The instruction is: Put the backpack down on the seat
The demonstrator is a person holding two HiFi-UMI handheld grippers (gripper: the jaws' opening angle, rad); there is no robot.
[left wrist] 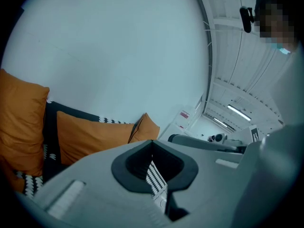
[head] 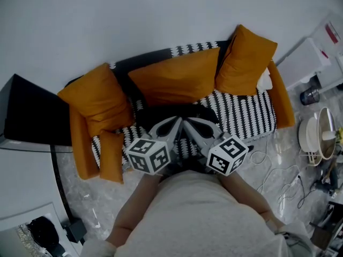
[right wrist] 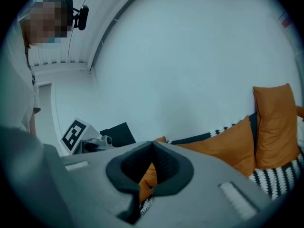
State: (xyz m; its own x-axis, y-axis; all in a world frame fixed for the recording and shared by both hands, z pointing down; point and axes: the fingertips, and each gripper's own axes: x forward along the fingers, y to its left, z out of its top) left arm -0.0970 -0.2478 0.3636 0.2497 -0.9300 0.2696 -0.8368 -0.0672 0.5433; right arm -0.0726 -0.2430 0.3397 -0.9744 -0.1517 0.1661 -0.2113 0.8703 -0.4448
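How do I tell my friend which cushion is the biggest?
Find the black-and-white sofa by the pale wall. Against its back, the orange middle cushion sits between two others. It is widest and lies long, unlike the narrower left cushion and upright right cushion.

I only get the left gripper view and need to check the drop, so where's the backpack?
Observer: In the head view, a dark backpack lies on the sofa seat, under the left gripper and right gripper.
Operator: Is the right gripper holding it?
Observer: No, its own view shows it shut on nothing. An orange cushion shows past the jaws.
Operator: What's beyond the sofa's left end?
Observer: A black box stands there.
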